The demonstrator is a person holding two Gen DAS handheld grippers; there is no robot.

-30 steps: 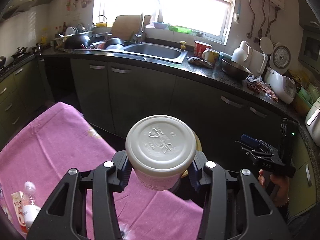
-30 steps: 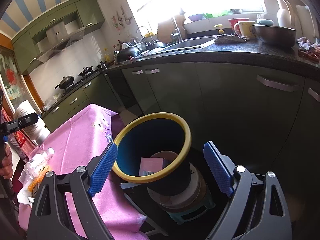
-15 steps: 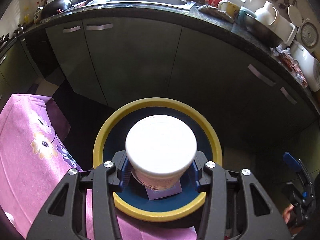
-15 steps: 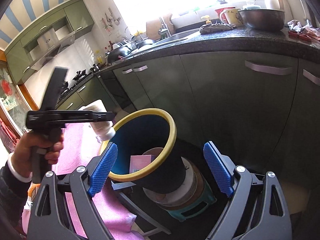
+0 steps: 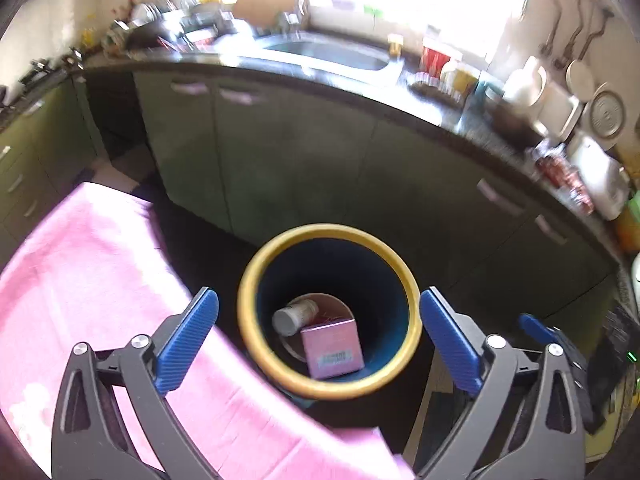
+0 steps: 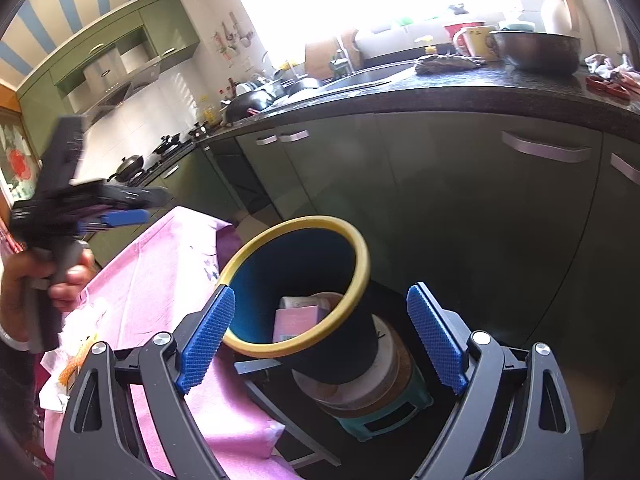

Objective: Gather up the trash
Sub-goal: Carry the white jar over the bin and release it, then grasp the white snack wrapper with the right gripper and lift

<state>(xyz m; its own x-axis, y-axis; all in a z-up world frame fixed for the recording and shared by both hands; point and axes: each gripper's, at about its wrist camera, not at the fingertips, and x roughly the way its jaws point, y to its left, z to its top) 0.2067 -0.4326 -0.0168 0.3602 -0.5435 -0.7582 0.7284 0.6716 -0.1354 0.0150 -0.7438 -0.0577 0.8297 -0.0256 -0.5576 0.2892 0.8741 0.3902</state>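
Note:
A dark blue bin with a yellow rim [image 5: 245, 312] [image 6: 362, 264] stands on a stool beside the pink-clothed table. Inside it lie a white cup [image 5: 294, 316] on its side and a pink box [image 5: 332, 348] [image 6: 296, 322]. My left gripper [image 5: 319, 344] is open and empty above the bin, its jaws wide apart on either side of the rim. In the right wrist view it [image 6: 120, 216] is held up at the left. My right gripper [image 6: 322, 338] is open and empty, just in front of the bin.
The pink tablecloth [image 5: 100, 280] [image 6: 160, 276] lies left of the bin, with crumpled wrappers [image 6: 80, 332] near its front edge. Green cabinets [image 5: 280, 168] and a dark counter with a sink [image 5: 328, 54] run behind. A teal stool [image 6: 384, 412] holds the bin.
My left gripper opened and let go of the white cup, which dropped into the bin. The gripper has since drawn back and tilted up. My right gripper has barely moved.

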